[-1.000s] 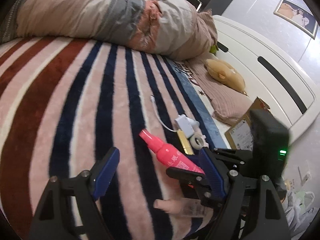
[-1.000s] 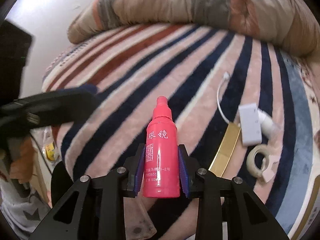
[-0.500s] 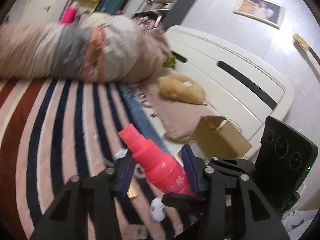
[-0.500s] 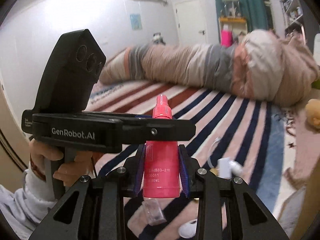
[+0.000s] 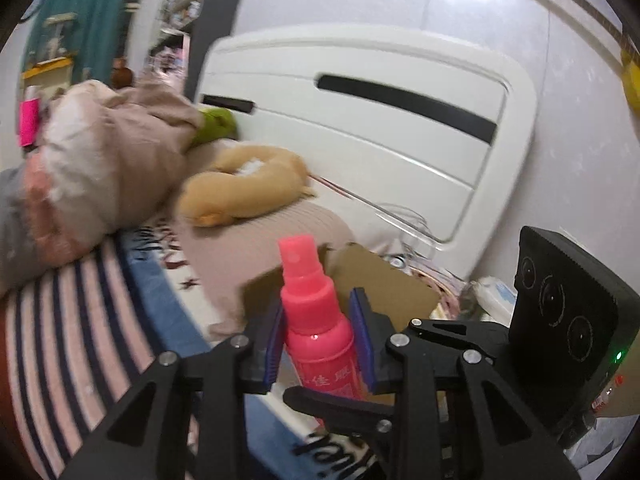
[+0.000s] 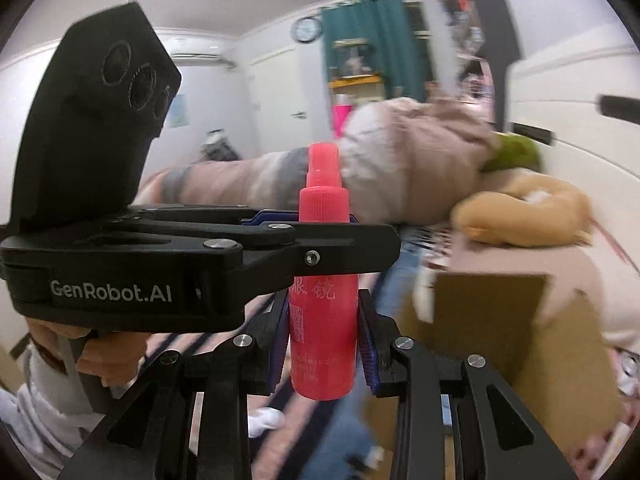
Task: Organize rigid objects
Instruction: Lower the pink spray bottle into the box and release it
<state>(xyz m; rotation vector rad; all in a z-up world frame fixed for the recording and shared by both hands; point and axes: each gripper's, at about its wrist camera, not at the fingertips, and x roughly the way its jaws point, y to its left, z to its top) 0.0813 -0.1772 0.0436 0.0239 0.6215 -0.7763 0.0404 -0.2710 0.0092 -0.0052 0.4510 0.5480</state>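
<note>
A pink spray bottle (image 6: 324, 304) with Chinese print stands upright between the blue pads of my right gripper (image 6: 324, 344), which is shut on its lower body. My left gripper (image 5: 318, 340) is closed around the same bottle (image 5: 316, 320) higher up, near its shoulder; in the right wrist view it (image 6: 304, 224) crosses in front from the left. Both grippers hold the bottle in the air above the bed's edge. A brown cardboard box (image 5: 384, 280) (image 6: 492, 320) lies just beyond and below the bottle.
A striped blanket (image 5: 80, 340) covers the bed. A rolled beige quilt (image 5: 100, 168), a tan plush pillow (image 5: 244, 188) and a white headboard (image 5: 380, 140) lie behind. A small white item (image 6: 264, 420) lies on the blanket below.
Both grippers have lifted the bottle off the blanket and swung right toward the cardboard box. The left gripper went from open beside the bottle to closed on it.
</note>
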